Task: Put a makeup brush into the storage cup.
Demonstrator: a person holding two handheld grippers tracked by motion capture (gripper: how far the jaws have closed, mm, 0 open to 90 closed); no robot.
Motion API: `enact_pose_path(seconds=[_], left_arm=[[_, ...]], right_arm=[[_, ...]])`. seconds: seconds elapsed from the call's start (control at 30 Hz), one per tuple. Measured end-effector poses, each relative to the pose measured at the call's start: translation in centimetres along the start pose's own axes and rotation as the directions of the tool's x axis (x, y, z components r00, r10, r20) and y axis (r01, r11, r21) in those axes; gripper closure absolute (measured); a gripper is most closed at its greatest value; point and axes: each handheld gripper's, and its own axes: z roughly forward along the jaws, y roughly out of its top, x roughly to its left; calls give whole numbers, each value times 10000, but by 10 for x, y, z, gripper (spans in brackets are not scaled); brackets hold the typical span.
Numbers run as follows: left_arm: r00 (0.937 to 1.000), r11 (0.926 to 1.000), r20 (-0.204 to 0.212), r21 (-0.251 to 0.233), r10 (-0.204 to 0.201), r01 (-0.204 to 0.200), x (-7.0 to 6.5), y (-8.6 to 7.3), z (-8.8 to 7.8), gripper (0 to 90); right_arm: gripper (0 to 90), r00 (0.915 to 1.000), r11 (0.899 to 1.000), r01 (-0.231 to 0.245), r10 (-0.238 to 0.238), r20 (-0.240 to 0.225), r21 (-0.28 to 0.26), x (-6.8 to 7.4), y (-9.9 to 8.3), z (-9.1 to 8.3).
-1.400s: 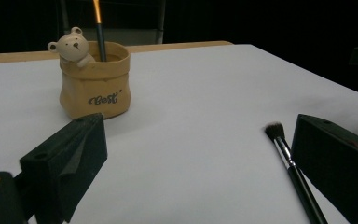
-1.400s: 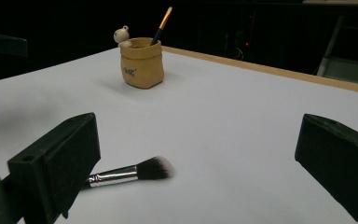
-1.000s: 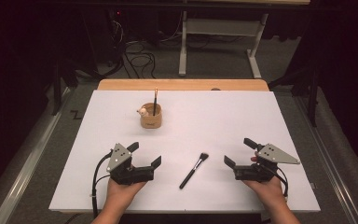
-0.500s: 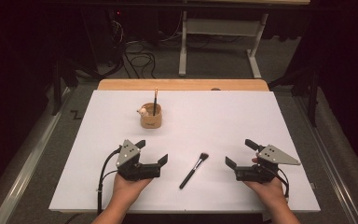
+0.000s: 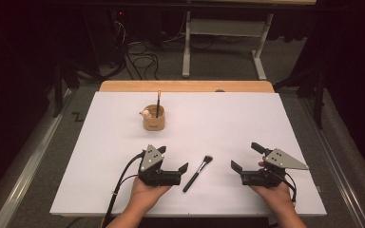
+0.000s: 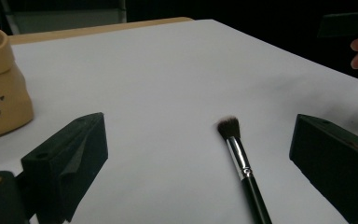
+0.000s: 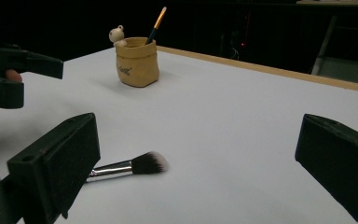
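On the white table (image 5: 275,123), near its front edge, a makeup brush (image 5: 197,167) lies flat between the two grippers, its bristles pointing away from the person and toward the right, its black handle running back toward the left gripper (image 5: 171,168). That gripper's jaws stand wide apart, and in the left gripper view the brush (image 6: 242,163) lies between them, closer to the far jaw, touching neither. The right gripper (image 5: 247,159) rests to the other side, jaws likewise spread, holding nothing; from its own view the bristles (image 7: 149,162) show just beside its left jaw. Farther back stands a tan cup (image 5: 153,118) with a small bear figure (image 5: 145,113) on its rim and a thin brush (image 5: 158,102) upright inside it. The step in hand looks like picking up the makeup brush with the left gripper, most likely to stand it in the cup. To do it well, I would centre the jaws over the silver collar (image 6: 239,156) or the handle just behind it, not the soft bristles, lower until the jaw tips nearly meet the table, and square them across the handle so it does not roll or pivot as they close. A grip near the middle should keep the brush level for the lift toward the cup.
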Motion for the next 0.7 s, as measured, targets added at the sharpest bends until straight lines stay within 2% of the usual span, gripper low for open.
enact_pose_path(seconds=[0.17,0.3,0.37,0.47,0.6,0.7], left_arm=[[9995,9980,177,570,279,-289,-6,-1,5,58],[9984,9909,432,1280,361,-414,-8,-2,8,77],[9974,9823,571,1794,433,-530,-8,-3,9,78],[9974,9633,545,2617,470,-597,-7,-5,13,77],[9969,9429,365,3239,699,-780,-6,-7,13,77],[9971,9323,231,3536,721,-756,-6,-7,10,78]], right_arm=[[6,10000,10000,-10,10,28,-13,1,0,1],[6,10000,10000,-19,19,-6,9,2,0,0],[6,10000,10000,-30,30,-13,20,2,0,0],[7,10000,10000,20,-20,-82,24,2,0,1],[7,10000,10000,-45,46,-81,58,2,0,1],[7,10000,10000,-57,57,-37,44,2,0,0]])
